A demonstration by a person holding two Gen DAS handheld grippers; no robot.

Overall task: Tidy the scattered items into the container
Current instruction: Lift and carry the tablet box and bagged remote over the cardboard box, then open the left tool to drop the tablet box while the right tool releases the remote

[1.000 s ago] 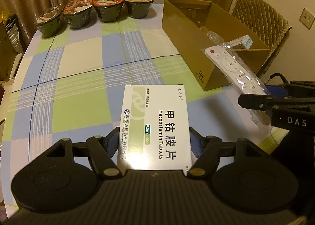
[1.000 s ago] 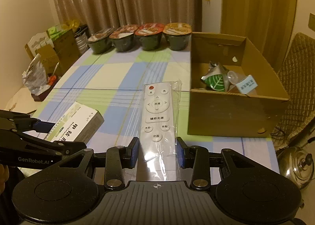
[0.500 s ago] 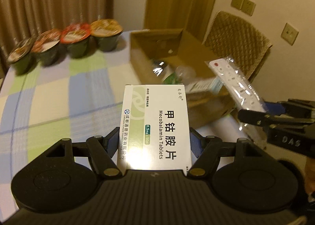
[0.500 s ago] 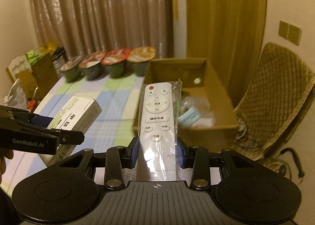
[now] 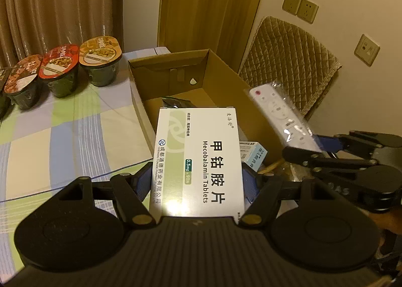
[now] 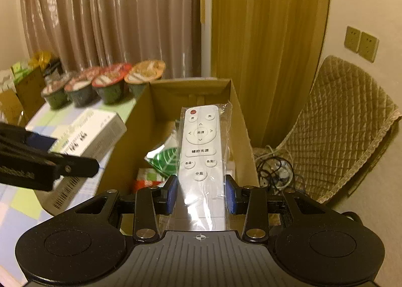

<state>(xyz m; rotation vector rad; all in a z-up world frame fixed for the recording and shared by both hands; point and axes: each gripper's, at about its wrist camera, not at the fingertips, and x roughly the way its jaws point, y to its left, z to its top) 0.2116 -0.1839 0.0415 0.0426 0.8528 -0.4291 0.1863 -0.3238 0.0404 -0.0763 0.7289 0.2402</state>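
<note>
My left gripper (image 5: 198,184) is shut on a white Mecobalamin tablet box (image 5: 198,158), held above the near end of the open cardboard box (image 5: 221,73). My right gripper (image 6: 201,194) is shut on a white remote in a clear plastic sleeve (image 6: 201,151), held over the same cardboard box (image 6: 241,121). Inside lie a green leaf-print packet (image 6: 165,161), a red and green pack (image 6: 148,181) and a small blue-and-white carton (image 5: 253,153). In the right wrist view the tablet box (image 6: 88,133) and the left gripper appear at left.
Several instant noodle bowls (image 5: 60,70) stand in a row at the back of the checked tablecloth (image 5: 75,131). A quilted chair (image 6: 344,121) stands right of the box, with cables (image 6: 276,169) on the floor. Curtains hang behind.
Both grippers have risen and moved forward from above the table to above the cardboard box, each keeping its item. The box's inside now lies beneath them.
</note>
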